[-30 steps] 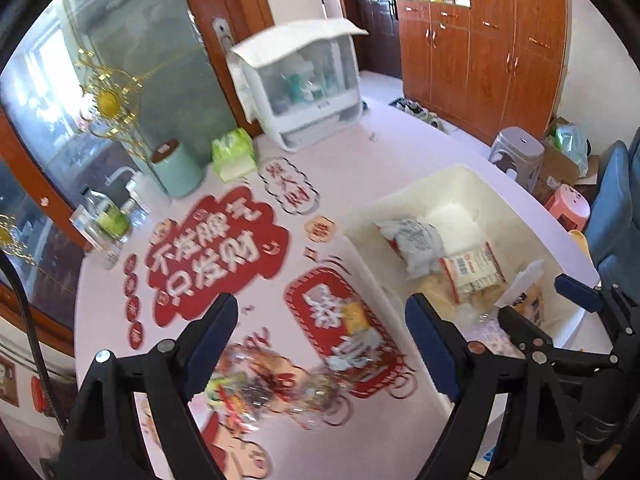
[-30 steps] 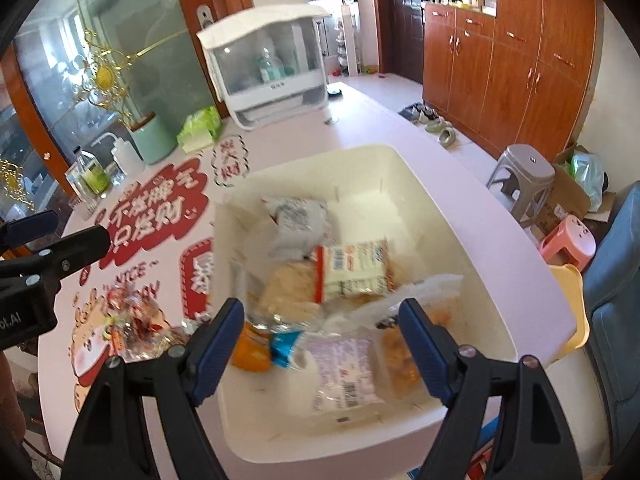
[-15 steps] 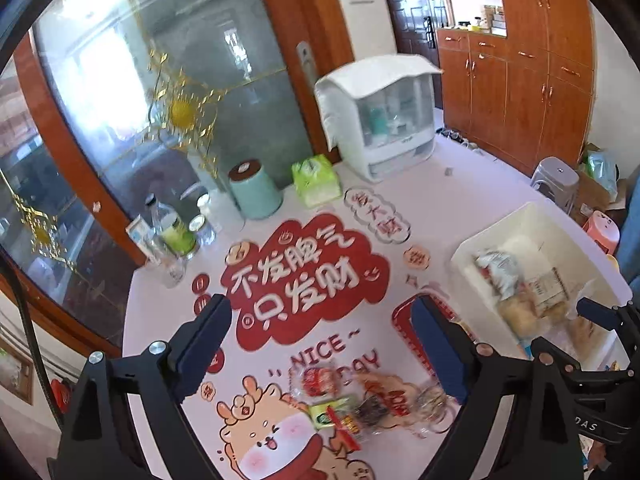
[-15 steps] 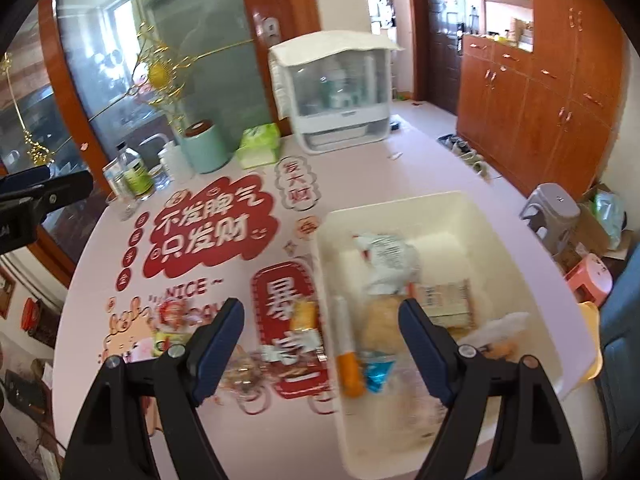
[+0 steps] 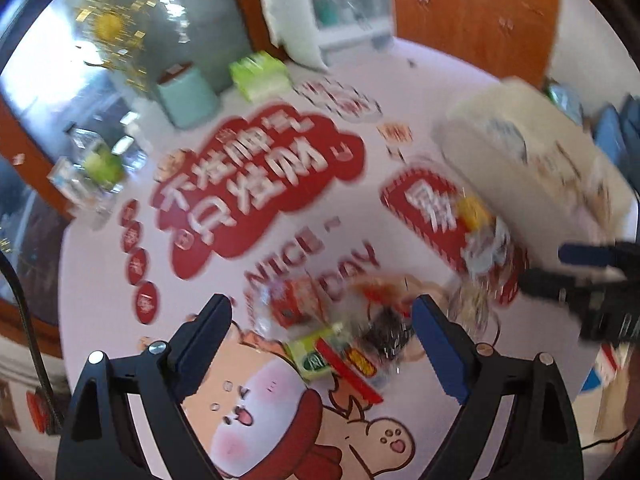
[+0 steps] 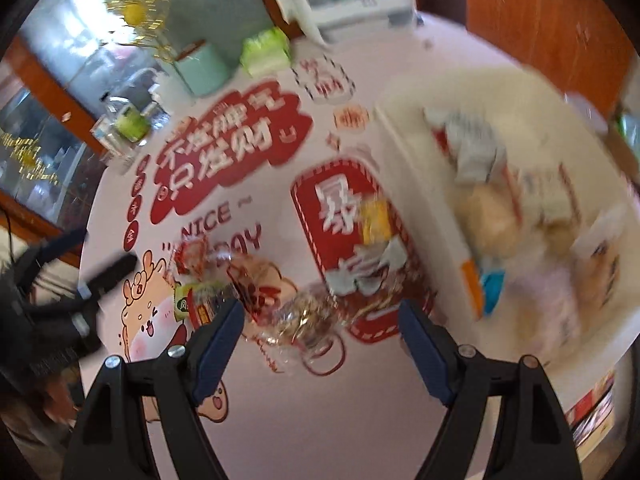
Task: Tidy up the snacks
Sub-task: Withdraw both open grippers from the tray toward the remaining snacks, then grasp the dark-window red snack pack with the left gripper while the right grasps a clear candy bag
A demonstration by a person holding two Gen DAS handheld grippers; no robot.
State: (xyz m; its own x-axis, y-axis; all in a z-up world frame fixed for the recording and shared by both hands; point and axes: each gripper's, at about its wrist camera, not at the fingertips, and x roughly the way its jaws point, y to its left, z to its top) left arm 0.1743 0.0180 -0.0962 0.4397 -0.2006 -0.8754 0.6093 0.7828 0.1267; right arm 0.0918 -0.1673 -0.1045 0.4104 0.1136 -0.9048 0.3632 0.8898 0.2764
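A pile of loose snack packets (image 5: 344,328) lies on the printed table mat, also in the right wrist view (image 6: 256,300). A white bin (image 6: 424,184) holding several packets stands to the right; it shows blurred in the left wrist view (image 5: 500,148). My left gripper (image 5: 322,328) is open and empty, low over the pile. My right gripper (image 6: 322,324) is open and empty, over a clear-wrapped packet (image 6: 308,316). A yellow packet (image 6: 374,216) lies by the bin wall.
A mint canister (image 5: 186,96), a green tissue pack (image 5: 260,74), bottles (image 5: 96,164) and a white lidded cabinet (image 5: 340,8) stand along the far table edge. Wooden cupboards are behind. Both views are motion-blurred.
Both grippers have dropped lower and closer to the loose packets on the mat. The right gripper has swung left, away from the bin. Both stay open.
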